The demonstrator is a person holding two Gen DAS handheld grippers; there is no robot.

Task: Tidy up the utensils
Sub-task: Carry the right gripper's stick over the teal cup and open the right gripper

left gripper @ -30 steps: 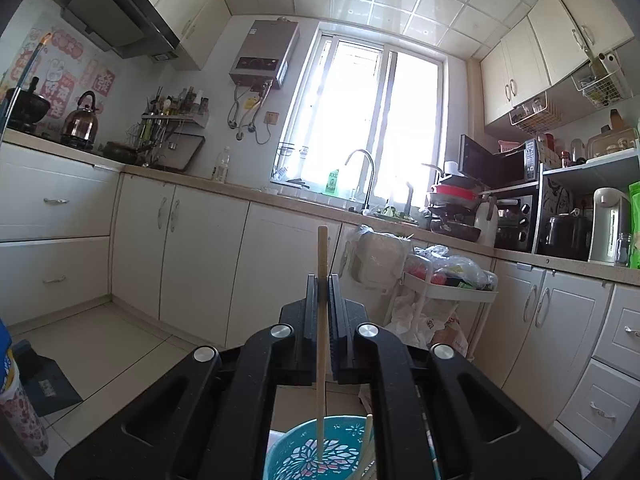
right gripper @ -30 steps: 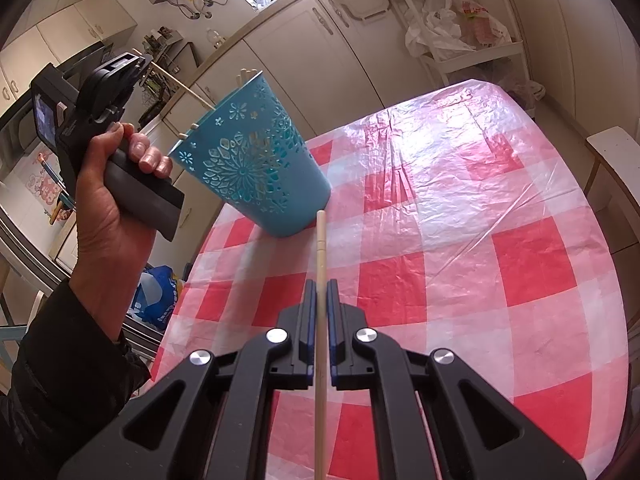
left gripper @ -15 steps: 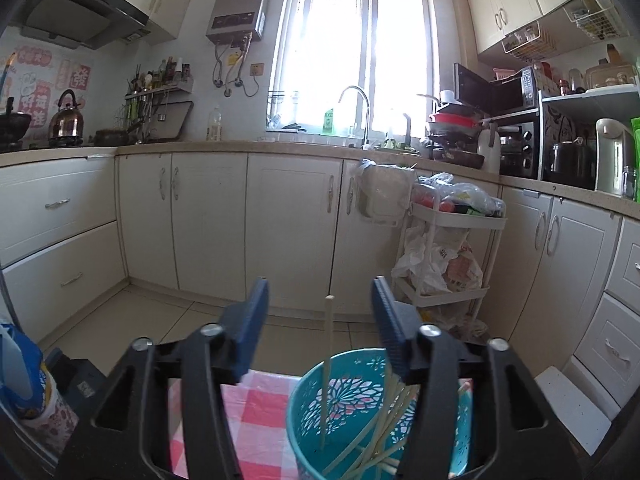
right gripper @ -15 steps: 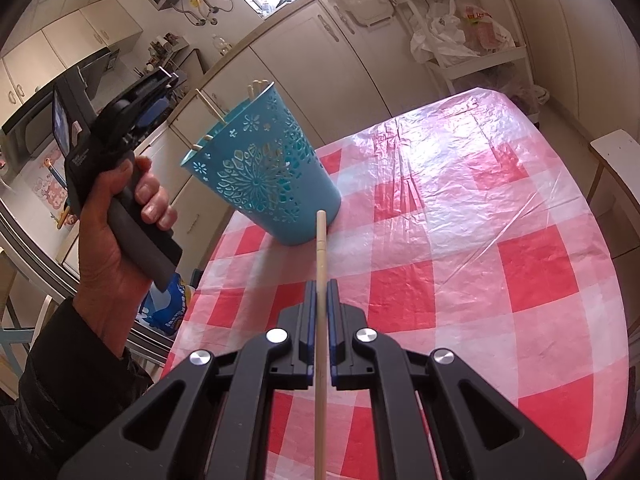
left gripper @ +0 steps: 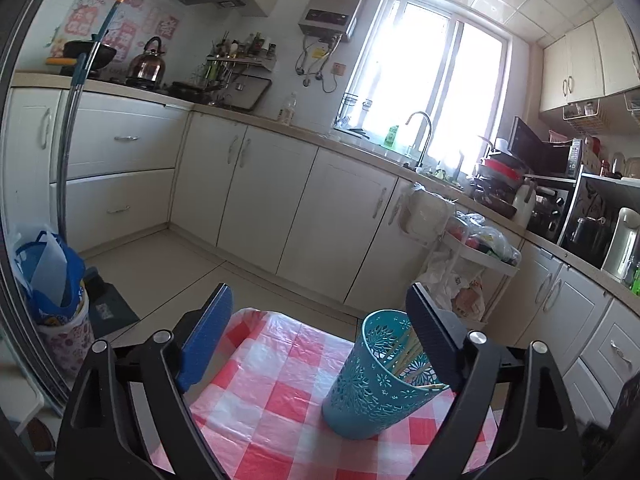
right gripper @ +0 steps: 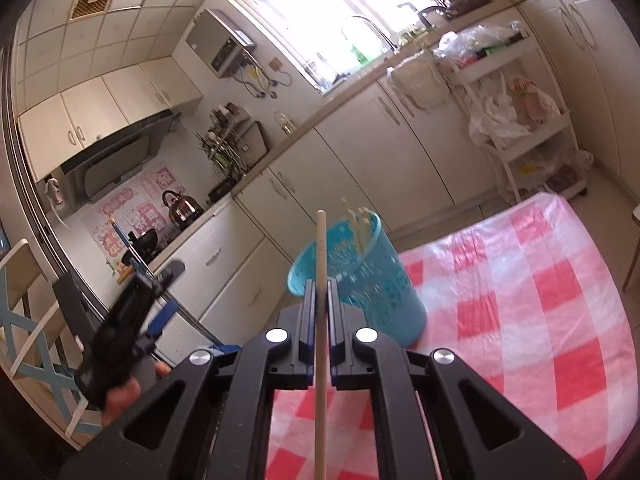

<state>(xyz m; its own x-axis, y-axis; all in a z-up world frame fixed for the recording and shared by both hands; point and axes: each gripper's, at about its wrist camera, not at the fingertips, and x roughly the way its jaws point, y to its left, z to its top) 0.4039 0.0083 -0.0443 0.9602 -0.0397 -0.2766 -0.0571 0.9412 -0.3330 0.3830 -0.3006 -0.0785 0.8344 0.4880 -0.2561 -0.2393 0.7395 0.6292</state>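
Observation:
A teal perforated cup point(left gripper: 370, 382) stands upright on the red-and-white checked tablecloth point(left gripper: 276, 400) and holds several wooden chopsticks point(left gripper: 404, 356). My left gripper point(left gripper: 320, 344) is open and empty, back from the cup, with the right finger in front of the cup's rim. My right gripper point(right gripper: 320, 300) is shut on a single wooden chopstick point(right gripper: 321, 320), held upright in front of the cup point(right gripper: 360, 280). The left gripper point(right gripper: 128, 320) also shows in the right wrist view, low at the left, off the table's edge.
Cream kitchen cabinets point(left gripper: 260, 184) and a counter with a sink run behind the table. A white trolley with bags point(left gripper: 476, 268) stands at the right. A blue bag and mop point(left gripper: 52, 272) are at the left. A chair point(right gripper: 28, 320) stands beside the table's left edge.
My left gripper opened, dropped its chopstick into the cup and drew back and down. My right gripper rose and tilted up with its chopstick, closer to the cup.

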